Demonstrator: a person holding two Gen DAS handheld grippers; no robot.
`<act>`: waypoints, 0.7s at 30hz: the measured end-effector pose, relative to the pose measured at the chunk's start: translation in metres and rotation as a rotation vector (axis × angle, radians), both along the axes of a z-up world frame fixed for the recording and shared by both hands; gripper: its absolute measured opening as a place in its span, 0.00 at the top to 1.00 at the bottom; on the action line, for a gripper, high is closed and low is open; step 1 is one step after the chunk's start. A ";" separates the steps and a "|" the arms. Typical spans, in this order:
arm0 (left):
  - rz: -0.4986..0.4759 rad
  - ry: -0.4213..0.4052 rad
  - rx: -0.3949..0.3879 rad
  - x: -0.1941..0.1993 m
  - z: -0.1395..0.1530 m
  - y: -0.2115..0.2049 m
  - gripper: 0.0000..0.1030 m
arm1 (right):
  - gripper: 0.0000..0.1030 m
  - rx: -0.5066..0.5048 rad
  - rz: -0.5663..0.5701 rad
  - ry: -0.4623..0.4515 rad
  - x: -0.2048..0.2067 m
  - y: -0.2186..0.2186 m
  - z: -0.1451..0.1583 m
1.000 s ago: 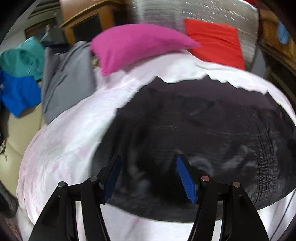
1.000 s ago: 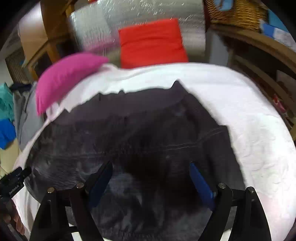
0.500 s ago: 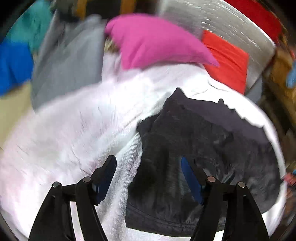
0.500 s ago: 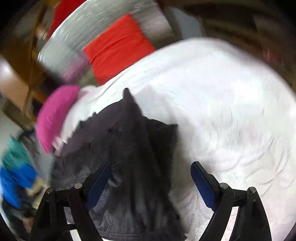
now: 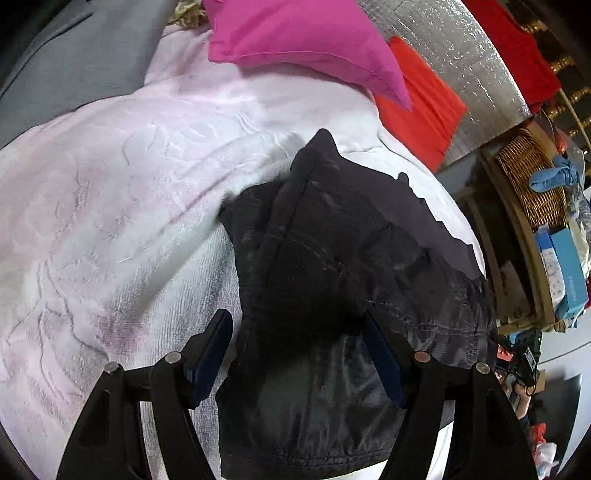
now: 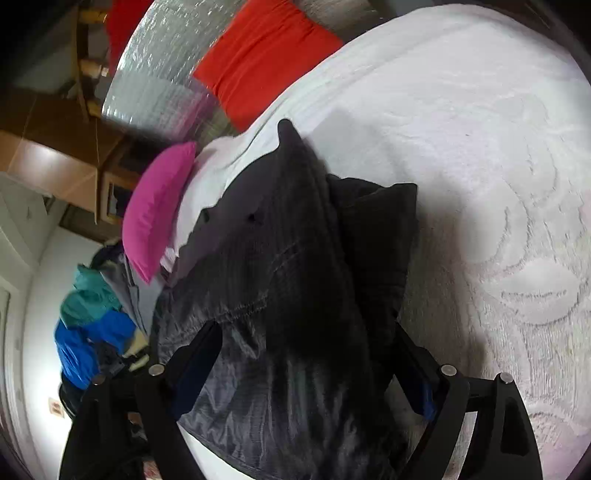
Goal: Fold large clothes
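Left wrist view: left gripper [image 5: 297, 352] spread wide after opening, jaws straddling edge of black garment [image 5: 343, 280] lying centre-right on white bedspread [image 5: 110, 206]. Right wrist view: right gripper [image 6: 319, 363] wide, nothing pinched, black garment [image 6: 291, 280] centre frame beneath.

place: home bedroom | signs: bed blanket [image 5: 110, 206], pink pillow [image 5: 295, 33], wicker basket [image 5: 532, 181]

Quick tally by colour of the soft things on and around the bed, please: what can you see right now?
Black: 1, the dark garment spread on the bed
Pink: 1, the pillow
Orange-red: 1, the cushion
White: 1, the bedspread
Grey: 1, a garment at the bedside
Teal: 1, a garment in the pile
Blue: 1, a garment in the pile
Total: 7
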State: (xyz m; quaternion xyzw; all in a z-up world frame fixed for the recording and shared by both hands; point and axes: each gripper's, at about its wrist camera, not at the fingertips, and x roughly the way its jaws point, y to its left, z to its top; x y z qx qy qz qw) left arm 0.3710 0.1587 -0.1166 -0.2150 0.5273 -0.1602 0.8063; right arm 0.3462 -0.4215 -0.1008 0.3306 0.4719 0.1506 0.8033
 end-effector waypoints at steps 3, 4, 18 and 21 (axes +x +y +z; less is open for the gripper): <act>-0.006 0.057 -0.002 0.008 -0.015 0.000 0.29 | 0.15 -0.008 0.007 0.007 -0.001 0.003 -0.003; -0.005 0.059 -0.015 0.010 -0.017 0.001 0.29 | 0.16 -0.026 0.009 0.006 -0.001 0.006 -0.003; 0.002 0.044 -0.003 0.026 -0.021 -0.008 0.33 | 0.39 -0.089 0.024 0.036 0.007 0.006 -0.005; -0.026 0.029 0.039 0.027 -0.015 -0.021 0.65 | 0.72 -0.116 0.056 0.029 0.010 0.016 0.005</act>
